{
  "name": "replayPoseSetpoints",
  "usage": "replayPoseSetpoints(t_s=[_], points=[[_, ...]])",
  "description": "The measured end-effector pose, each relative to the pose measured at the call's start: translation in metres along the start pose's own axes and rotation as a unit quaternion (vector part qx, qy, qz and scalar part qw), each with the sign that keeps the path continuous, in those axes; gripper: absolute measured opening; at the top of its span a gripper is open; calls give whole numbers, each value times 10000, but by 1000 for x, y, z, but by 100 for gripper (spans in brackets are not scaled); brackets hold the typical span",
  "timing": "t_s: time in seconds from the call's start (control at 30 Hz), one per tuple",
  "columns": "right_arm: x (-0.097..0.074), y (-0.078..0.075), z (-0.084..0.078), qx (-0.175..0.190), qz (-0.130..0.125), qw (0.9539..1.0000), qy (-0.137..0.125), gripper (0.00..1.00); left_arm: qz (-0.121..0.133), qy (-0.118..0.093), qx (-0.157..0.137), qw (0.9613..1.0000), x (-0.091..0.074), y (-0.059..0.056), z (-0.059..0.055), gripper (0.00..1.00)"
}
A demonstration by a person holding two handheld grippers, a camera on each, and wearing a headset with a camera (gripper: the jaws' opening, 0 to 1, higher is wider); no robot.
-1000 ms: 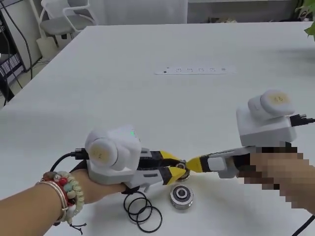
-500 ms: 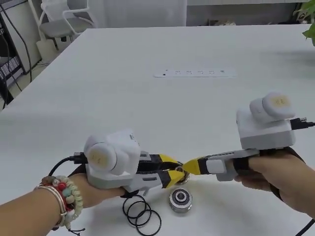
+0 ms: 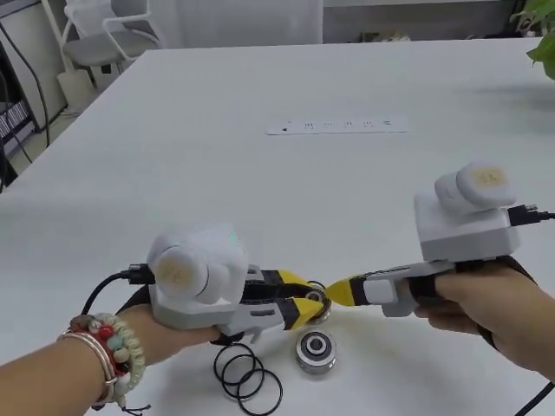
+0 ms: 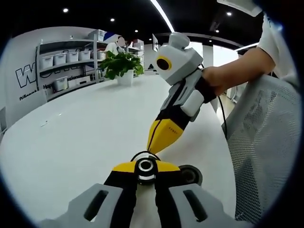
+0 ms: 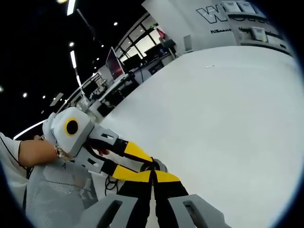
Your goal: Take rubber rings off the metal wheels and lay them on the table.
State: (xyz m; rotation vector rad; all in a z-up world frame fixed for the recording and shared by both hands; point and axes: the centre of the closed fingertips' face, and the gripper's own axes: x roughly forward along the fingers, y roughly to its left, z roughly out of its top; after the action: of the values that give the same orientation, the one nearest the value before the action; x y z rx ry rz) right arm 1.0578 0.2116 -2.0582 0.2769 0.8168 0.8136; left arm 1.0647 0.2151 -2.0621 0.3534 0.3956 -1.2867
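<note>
Where the two tools meet low over the white counter [image 3: 260, 191], the left tool [image 3: 307, 305] has its yellow jaws clamped on a metal wheel [image 4: 146, 171], one jaw on each side of it. A thin black rubber ring [image 4: 140, 155] shows along the far edge of that wheel in the left gripper view. The right tool [image 3: 335, 293] comes in from the opposite side with its jaws together, and its yellow tip touches the wheel at the ring. Whether it actually pinches the ring cannot be told. In the right gripper view the same closed jaws point straight at the wheel, with the left tool reaching in from the left.

A second wheel [image 3: 314, 349] lies flat on the counter just beside the tool tips, on the near side. Three loose black rings [image 3: 245, 374] lie overlapping on the counter next to it, below the left tool's body. The left hand [image 3: 169, 336], with beaded bracelets on the wrist, grips the left tool, and the right hand [image 3: 486, 303] grips the right one. A white power strip [image 3: 336, 126] sits farther back on the counter, well apart from the work.
</note>
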Motion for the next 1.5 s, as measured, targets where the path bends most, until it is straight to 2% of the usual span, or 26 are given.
replayPoseSetpoints(t_s=[0.1,0.23,0.33,0.43,0.5,0.57,0.63,0.77,0.83,0.97,1.13,1.27,1.33,1.5], points=[[0,-2,-1,36,-19,10000,5,0,-41,118,268,9996,-1,-2,1,10],[0,-1,-1,82,-23,10000,7,0,-133,214,375,9990,-3,-5,2,13],[0,-1,-1,100,-15,9999,-1,0,-183,208,444,9986,-7,-5,6,17],[-1,-1,-1,103,-17,9999,-5,0,-242,229,516,9981,-11,-6,11,26],[-1,-1,0,119,-12,9999,-22,0,-299,229,500,9980,-15,-8,18,32],[-2,-1,1,133,-10,9999,-43,0,-359,71,606,9975,-19,-12,31,35],[-2,-1,2,151,-4,9999,-63,0,-413,16,707,9966,-24,-15,39,38],[-3,0,5,162,10,9998,-101,0,-674,155,607,9958,-33,-23,42,48],[-4,1,5,167,29,9998,-109,0,-710,157,757,9945,-38,-24,46,54],[-5,3,6,165,63,9998,-123,0,-706,105,828,9940,-51,-24,57,64],[-6,7,8,126,110,9998,-146,0,-544,58,851,9949,-70,-18,66,68],[-6,10,9,94,149,9997,-157,0,-418,27,854,9955,-89,-15,67,75],[-7,11,10,110,176,9996,-177,0,-338,9,823,9960,-99,-13,67,76],[-10,15,21,331,332,9980,-428,0,-176,112,759,9969,-117,-13,56,79]])
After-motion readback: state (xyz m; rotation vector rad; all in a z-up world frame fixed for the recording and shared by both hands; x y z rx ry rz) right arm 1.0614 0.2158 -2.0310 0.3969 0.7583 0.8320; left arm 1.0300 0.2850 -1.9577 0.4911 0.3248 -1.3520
